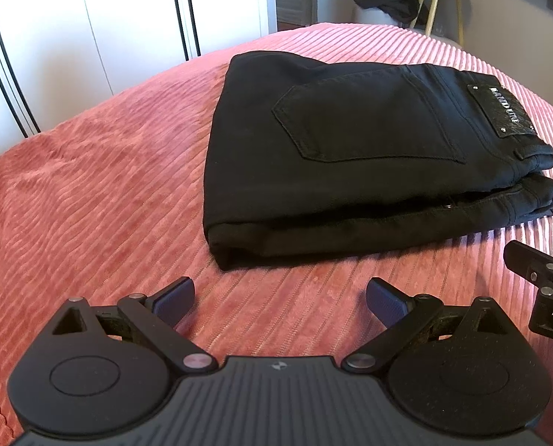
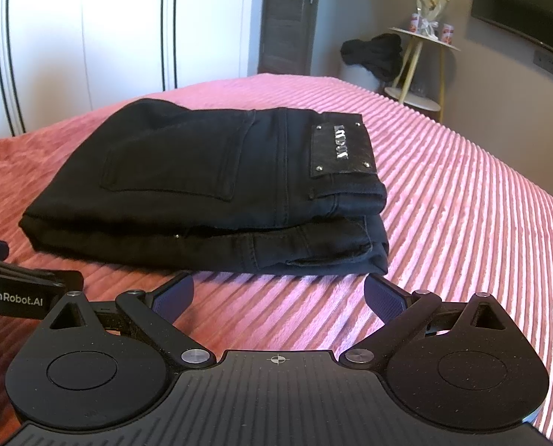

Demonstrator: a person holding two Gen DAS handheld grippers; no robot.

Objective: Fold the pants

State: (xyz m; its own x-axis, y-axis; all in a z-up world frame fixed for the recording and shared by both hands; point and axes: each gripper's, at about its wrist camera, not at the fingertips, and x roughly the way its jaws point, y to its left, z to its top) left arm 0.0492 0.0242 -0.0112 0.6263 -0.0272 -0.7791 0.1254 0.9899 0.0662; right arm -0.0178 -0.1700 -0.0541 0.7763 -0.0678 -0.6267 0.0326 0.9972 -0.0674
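Pants [image 1: 350, 156] lie folded in a neat black stack on the pink bed [image 1: 90, 186], seen from the left wrist. Left tongs [image 1: 280, 299] are wide apart, holding nothing, near the stack.

From the right wrist, right tongs [image 2: 279, 297] are apart and empty too. Folding looks finished; next, maybe just pull away.

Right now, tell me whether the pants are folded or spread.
Folded. The black pants lie as a compact stack of layers on the pink bedspread, back pocket and waistband patch on top.
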